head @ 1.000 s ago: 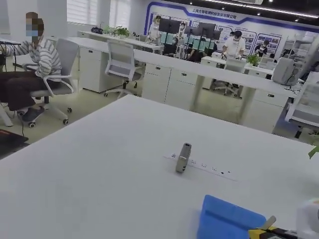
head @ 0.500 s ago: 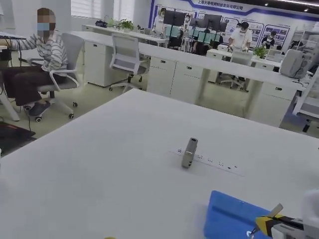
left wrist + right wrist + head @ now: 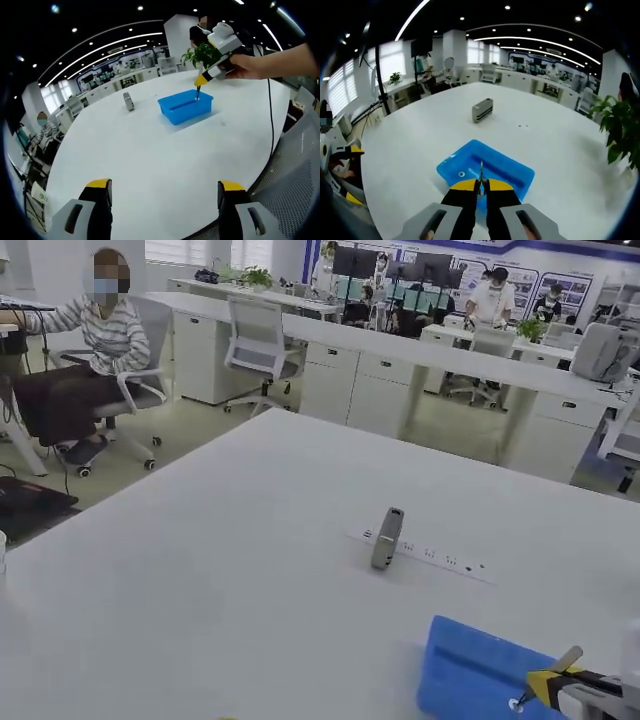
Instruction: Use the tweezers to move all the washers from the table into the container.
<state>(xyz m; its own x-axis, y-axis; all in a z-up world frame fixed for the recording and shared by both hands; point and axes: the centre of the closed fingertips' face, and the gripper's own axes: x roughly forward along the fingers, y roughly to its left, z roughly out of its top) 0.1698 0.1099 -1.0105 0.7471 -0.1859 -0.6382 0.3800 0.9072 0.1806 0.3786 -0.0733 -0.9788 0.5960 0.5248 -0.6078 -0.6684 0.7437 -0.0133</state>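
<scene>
A blue container (image 3: pixel 470 675) (image 3: pixel 186 106) (image 3: pixel 492 170) stands on the white table (image 3: pixel 230 570). My right gripper (image 3: pixel 481 186) (image 3: pixel 220 47) (image 3: pixel 552 686) is shut on thin tweezers (image 3: pixel 481 174) whose tips point down into the container. One small washer (image 3: pixel 461 174) lies on the container's floor. Another washer (image 3: pixel 223 121) lies on the table beside the container. My left gripper (image 3: pixel 164 190) hangs open over the near table edge, far from the container, with nothing between its fingers.
A grey box-shaped device (image 3: pixel 386 537) (image 3: pixel 482 110) stands on a power strip (image 3: pixel 440 560) set into the table behind the container. A potted plant (image 3: pixel 620 125) is at the right. Office desks, chairs and people fill the room beyond.
The head camera has tilted and shifted, so the whole scene has slid. My right gripper with the tweezers stays over the container's near corner. Nothing on the table has moved.
</scene>
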